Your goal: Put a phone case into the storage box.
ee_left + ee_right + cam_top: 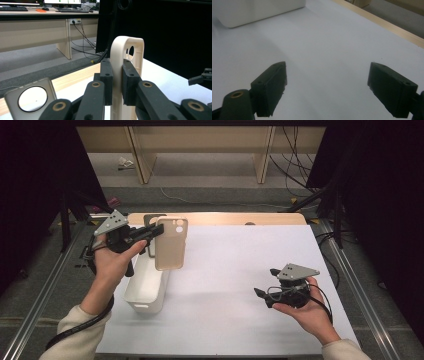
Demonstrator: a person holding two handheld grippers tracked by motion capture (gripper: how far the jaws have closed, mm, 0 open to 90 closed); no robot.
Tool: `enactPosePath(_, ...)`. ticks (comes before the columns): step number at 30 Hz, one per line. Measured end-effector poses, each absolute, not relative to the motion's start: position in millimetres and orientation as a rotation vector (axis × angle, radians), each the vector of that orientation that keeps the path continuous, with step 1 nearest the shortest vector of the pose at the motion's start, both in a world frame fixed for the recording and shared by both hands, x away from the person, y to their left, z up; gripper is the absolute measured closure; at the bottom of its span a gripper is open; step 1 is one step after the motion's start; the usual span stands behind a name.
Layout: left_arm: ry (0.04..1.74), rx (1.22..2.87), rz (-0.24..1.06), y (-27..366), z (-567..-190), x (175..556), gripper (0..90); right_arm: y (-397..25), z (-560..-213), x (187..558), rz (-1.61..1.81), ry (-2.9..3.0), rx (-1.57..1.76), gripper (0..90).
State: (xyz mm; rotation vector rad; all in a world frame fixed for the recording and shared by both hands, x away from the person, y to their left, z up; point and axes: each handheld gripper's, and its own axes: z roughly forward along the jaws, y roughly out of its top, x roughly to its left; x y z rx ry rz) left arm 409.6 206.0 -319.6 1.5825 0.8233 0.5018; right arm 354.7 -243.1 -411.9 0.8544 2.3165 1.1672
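Beige phone case (171, 244) is pinched upright in left claw (152, 234) above white bin (146, 290); grip is kept firm (right claw (261, 296) gapes, empty).

You'll find no readable text, label, brand, number or sign anywhere here, not even on the beige phone case (171, 243) you're holding.
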Motion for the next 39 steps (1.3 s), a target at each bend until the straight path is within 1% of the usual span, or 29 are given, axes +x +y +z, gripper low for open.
enactPosePath(39,0.874,1.557,0.578,245,-314,416,80.9,-254,-412,350,1.173,2.293,0.888,16.8)
